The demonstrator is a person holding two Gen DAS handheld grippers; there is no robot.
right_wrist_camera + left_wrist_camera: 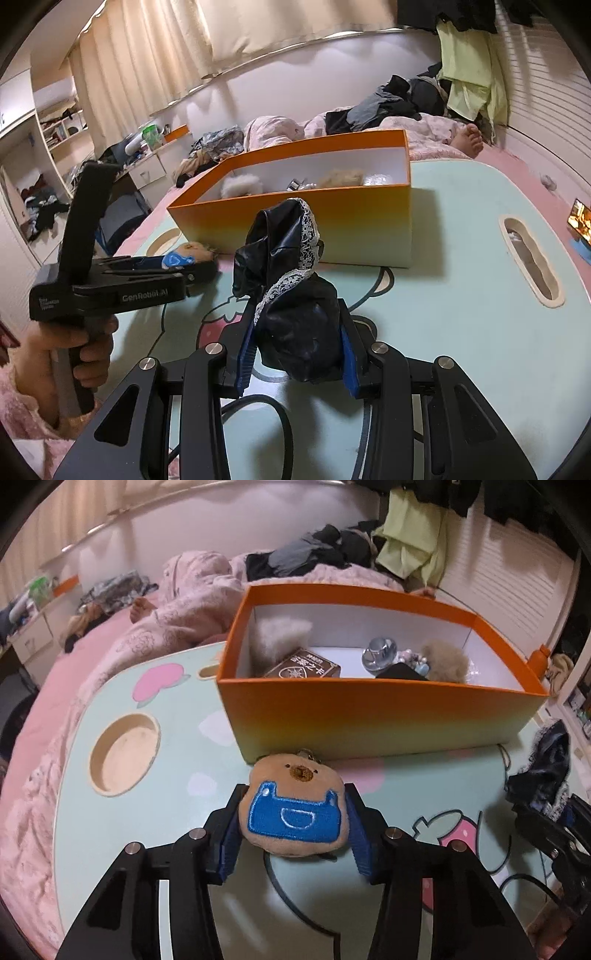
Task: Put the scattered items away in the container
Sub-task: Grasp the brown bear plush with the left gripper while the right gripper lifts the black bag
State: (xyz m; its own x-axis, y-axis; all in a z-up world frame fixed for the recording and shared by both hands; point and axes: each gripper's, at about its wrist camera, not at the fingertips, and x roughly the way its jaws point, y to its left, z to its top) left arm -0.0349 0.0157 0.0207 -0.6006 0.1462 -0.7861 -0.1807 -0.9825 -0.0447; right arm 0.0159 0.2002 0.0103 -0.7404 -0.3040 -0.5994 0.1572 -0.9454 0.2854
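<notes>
— Two grippers at work over a pale mint lap table with pink cartoon prints (pixel 177 709). Left gripper (pixel 291 814): blue-padded jaws pressed against both sides of a tan plush keychain with a blue embroidered patch (pixel 293 808), just in front of the near wall of the orange cardboard box with white lining (pixel 369 716).

— And the right gripper (pixel 295 332)?

— Clamped on a crumpled black glossy fabric piece trimmed with white lace (pixel 291 291), its loose end standing up, short of the box and not touching it.

— Already inside the box?

— Grey fur puff (pixel 280 635), brown printed packet (pixel 306 666), shiny metal piece (pixel 378 653), tan fur ball (pixel 445 659).

— Anything else?

— Bare hand (pixel 79 354) wrapped around the left gripper's handle, seen from the right wrist; pink quilted bedding (pixel 173 609) behind the table.
</notes>
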